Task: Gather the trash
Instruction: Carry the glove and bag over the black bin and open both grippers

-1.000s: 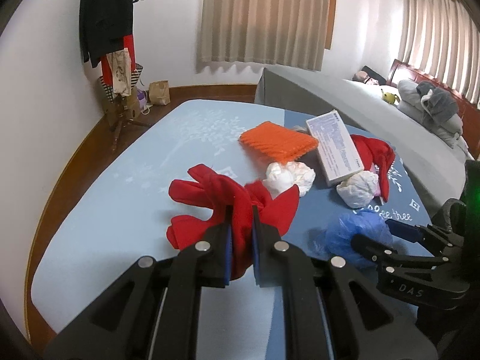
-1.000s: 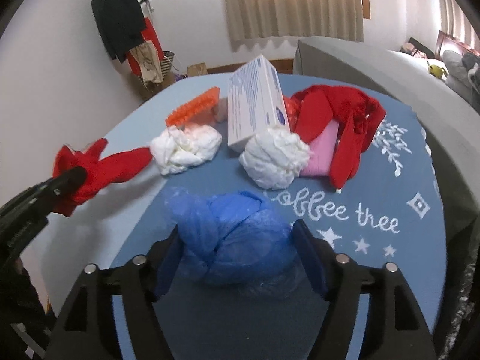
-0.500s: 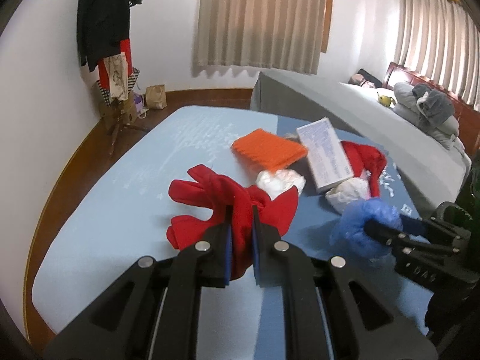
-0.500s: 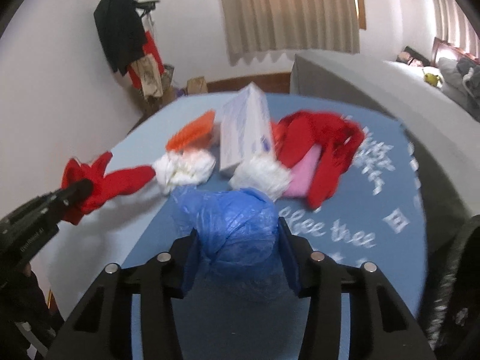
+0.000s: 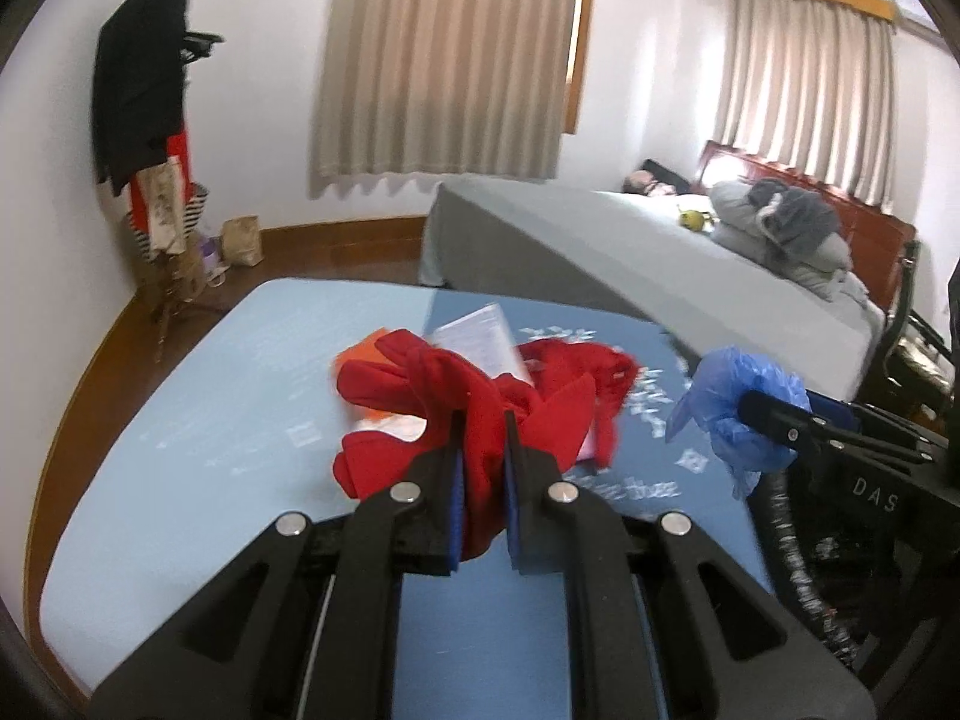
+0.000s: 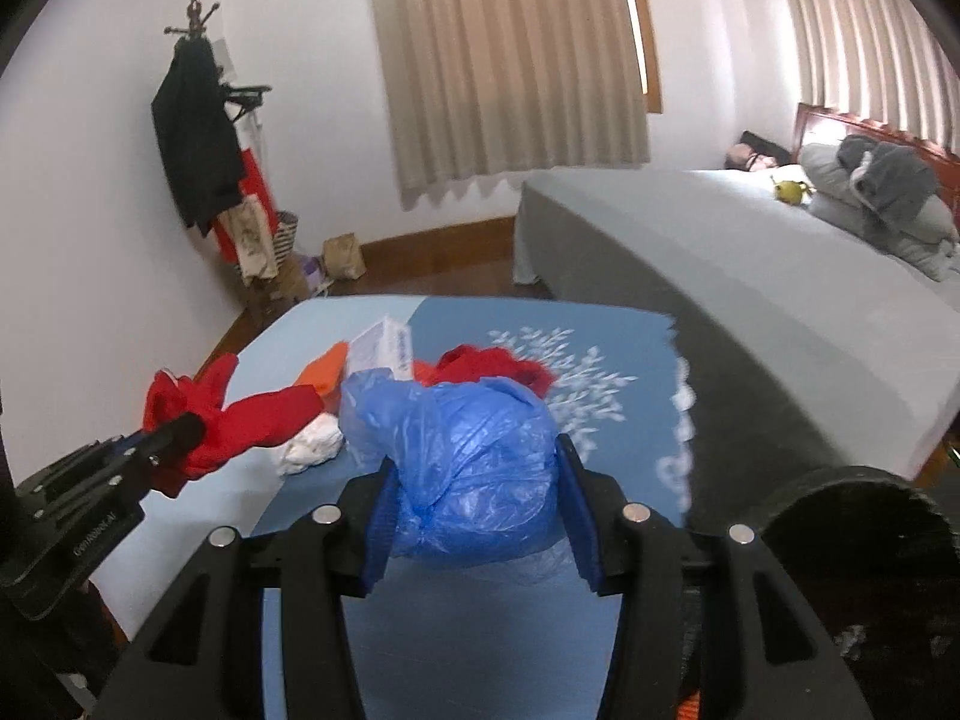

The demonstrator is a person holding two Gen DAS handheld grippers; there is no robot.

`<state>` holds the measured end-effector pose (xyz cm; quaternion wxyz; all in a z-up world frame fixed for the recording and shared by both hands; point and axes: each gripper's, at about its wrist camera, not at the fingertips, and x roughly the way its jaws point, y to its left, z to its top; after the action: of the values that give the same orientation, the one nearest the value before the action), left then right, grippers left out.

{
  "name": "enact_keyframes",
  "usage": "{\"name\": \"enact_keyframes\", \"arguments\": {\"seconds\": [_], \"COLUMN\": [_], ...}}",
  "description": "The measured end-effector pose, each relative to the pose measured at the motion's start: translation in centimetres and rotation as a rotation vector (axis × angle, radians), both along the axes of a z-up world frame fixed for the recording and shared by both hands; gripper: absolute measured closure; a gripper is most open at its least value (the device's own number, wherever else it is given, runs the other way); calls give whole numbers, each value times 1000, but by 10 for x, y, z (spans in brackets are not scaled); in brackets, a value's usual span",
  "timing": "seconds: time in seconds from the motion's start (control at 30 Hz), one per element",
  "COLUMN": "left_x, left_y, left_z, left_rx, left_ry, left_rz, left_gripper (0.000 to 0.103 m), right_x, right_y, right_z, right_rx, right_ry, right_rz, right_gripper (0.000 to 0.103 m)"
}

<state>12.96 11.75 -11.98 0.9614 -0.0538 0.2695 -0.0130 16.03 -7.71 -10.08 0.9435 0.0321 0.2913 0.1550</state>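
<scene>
The left tool [image 5: 480,444] was clenched tight on a red cloth [image 5: 474,420], and the cloth hung from its tips above the blue table [image 5: 180,480]. The right tool [image 6: 474,480] was squeezing a blue plastic bag [image 6: 468,456] that was scrunched into a ball. Its two sides had closed in on the bag a short moment before, and their blue pads pressed into it from left and right. The bag was lifted off the table too. In the left view the bag [image 5: 738,402] showed at the right side, with the right tool's dark tips on it. In the right view the red cloth [image 6: 228,414] showed at the left, pinched in the left tool [image 6: 180,432]. More things lay on the table behind them: a white box [image 6: 387,348], an orange thing [image 6: 327,375], a white crumpled ball [image 6: 312,444] and another red cloth [image 6: 492,363]. The white ball lay near the held red cloth. A big grey bed [image 6: 720,276] stood just beside the table on the right. A coat rack [image 6: 198,138] with dark clothes stood by the wall, and curtains [image 6: 510,60] hung at the windows.
</scene>
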Motion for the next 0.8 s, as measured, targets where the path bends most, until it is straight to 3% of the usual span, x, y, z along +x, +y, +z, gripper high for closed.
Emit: {"name": "enact_keyframes", "arguments": {"seconds": [0.33,0.8], "left_x": [3,6], "left_y": [-69,-159], "left_z": [12,7], "left_rx": [-20,-27], "left_ry": [-31,-40], "left_rz": [-135,-328], "left_gripper": [93,93], "right_x": [-20,-52], "right_y": [-67,-157], "right_z": [15,16], "right_rx": [6,-7], "right_ry": [-27,-31], "right_rz": [-128,-317], "right_gripper": [55,54]}}
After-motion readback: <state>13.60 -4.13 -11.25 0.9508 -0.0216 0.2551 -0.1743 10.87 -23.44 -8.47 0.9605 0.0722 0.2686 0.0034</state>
